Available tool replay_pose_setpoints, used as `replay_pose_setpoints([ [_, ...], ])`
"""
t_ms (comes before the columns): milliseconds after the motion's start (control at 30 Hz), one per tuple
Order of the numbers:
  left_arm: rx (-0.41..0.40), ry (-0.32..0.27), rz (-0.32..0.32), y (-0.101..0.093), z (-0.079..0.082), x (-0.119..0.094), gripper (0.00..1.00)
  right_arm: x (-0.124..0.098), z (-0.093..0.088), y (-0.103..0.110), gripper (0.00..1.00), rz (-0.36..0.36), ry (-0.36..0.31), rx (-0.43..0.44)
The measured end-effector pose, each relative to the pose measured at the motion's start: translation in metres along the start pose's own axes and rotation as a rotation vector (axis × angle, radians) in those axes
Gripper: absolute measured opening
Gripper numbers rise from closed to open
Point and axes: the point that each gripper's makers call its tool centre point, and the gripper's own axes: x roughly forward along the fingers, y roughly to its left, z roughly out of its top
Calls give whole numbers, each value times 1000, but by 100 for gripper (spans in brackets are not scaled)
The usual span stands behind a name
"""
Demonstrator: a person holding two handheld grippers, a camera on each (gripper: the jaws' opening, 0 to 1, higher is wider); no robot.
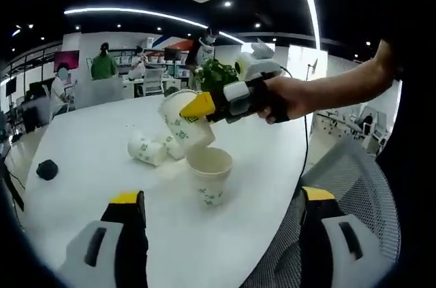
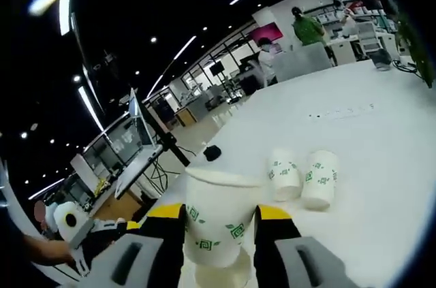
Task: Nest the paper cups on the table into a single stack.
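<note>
Held cup (image 1: 182, 123) above upright cup (image 1: 210, 176)

held cup (image 1: 182, 122) above upright cup (image 1: 210, 175) (tilted)

White cups (image 2: 219, 223) with green print; white table (image 1: 88, 138)

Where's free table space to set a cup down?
Bare table between the black object and the two lying cups; also near the front edge by the left gripper. Crowded around the upright cup, where the right gripper holds a cup.
</note>
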Motion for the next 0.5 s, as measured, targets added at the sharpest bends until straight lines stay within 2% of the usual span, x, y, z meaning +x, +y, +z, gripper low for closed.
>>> replay_pose_setpoints([
  [100, 19, -16, -6, 4, 13, 0, 85, -5, 0, 3, 38, 3, -16, -17],
  [167, 23, -45, -11, 8, 30, 1, 82, -9, -1, 8, 38, 14, -24, -48],
  [267, 33, -67, -12, 15, 46, 3, 77, -12, -4, 13, 38, 22, -25, -99],
  [333, 72, -84, -16, 18, 58, 4, 72, -13, -7, 15, 38, 29, -23, -120],
  [500, 136, -68, -77, 18, 77, 8, 57, -18, -17, 26, 38, 37, -10, -171],
])
